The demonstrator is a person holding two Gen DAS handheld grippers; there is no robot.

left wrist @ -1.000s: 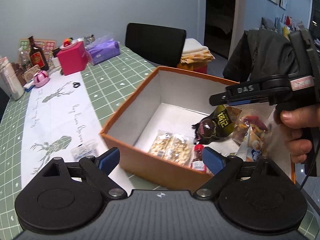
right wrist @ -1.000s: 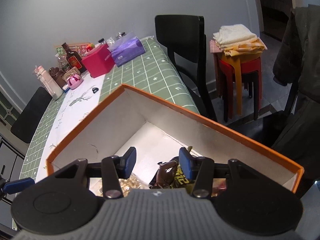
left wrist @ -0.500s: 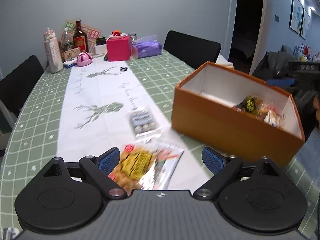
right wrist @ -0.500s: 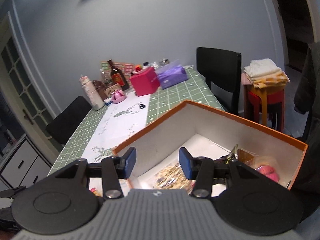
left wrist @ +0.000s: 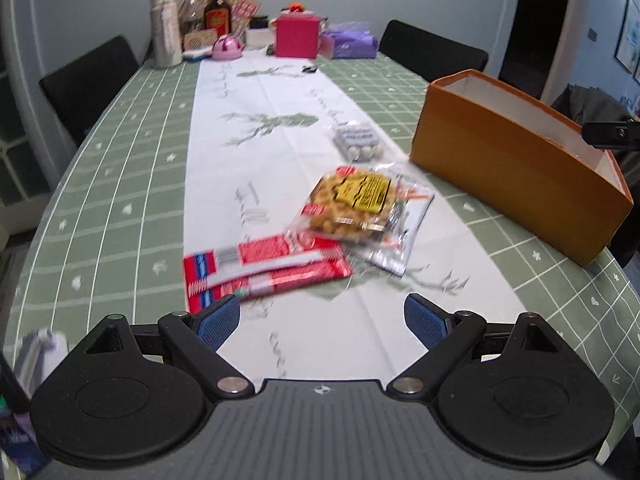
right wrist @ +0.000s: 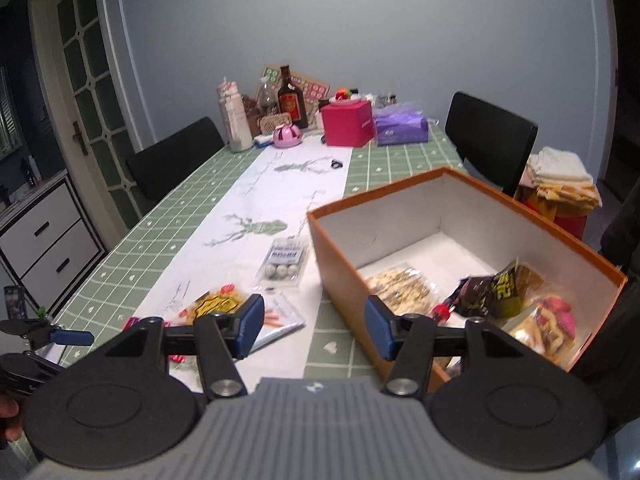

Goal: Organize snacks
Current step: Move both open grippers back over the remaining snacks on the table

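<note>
A: Where do the snacks lie?
B: Some sit inside the orange box (right wrist: 344, 260) on the bench (left wrist: 120, 184). Outside it, a red packet (left wrist: 264, 272) lies flat, its long axis running across the left wrist view, just ahead of the left gripper (left wrist: 322, 318). A yellow nut bag (left wrist: 356, 200) overlaps its far right end, and a small pack of white balls (left wrist: 358, 142) lies beyond.
A: And the fingers?
B: The left gripper's stand wide, empty. The right gripper's (right wrist: 314, 328) are parted, empty, having just been opening.
A: What changed?
B: A second ago the left gripper hung at the box; now it faces the loose packets. The right one has backed out of the box.
</note>
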